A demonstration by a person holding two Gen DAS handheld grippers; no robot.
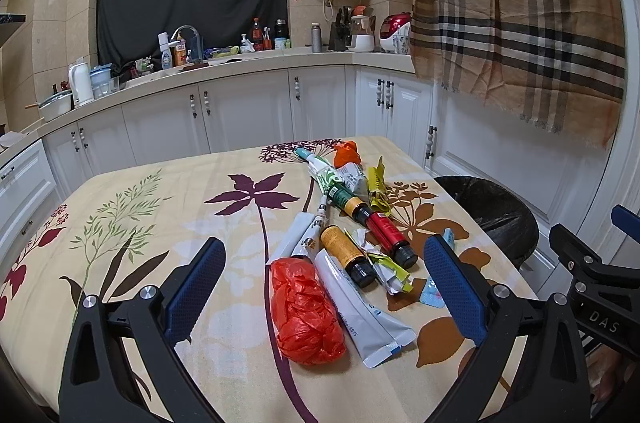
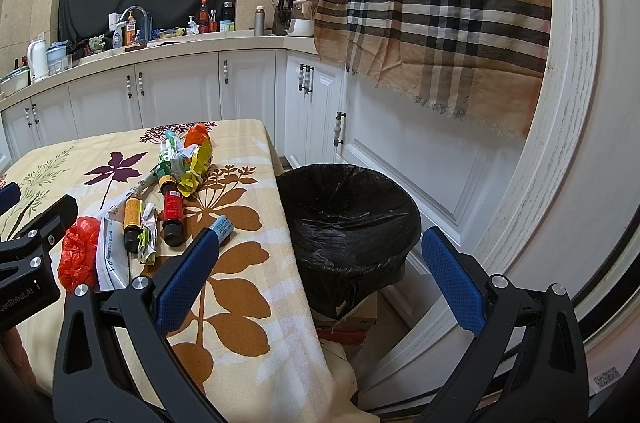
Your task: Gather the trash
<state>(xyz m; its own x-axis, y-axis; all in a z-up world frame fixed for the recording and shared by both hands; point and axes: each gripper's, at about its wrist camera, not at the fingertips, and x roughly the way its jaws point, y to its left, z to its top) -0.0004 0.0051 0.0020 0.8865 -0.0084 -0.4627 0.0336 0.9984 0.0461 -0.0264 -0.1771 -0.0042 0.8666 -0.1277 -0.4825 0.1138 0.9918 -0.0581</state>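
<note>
Both grippers, left gripper and right gripper, hover spread wide and empty: the trash pile lies between the left fingers, the black-lined bin between the right fingers.

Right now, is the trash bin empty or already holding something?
Looks empty. In the right wrist view, the trash bin shows only its black liner inside; the very bottom is dark, so small items cannot be ruled out.

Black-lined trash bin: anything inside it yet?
The bin beside the table shows only crumpled black liner in the right wrist view; no trash is visible inside. The liner's folds hide its lowest part.
</note>
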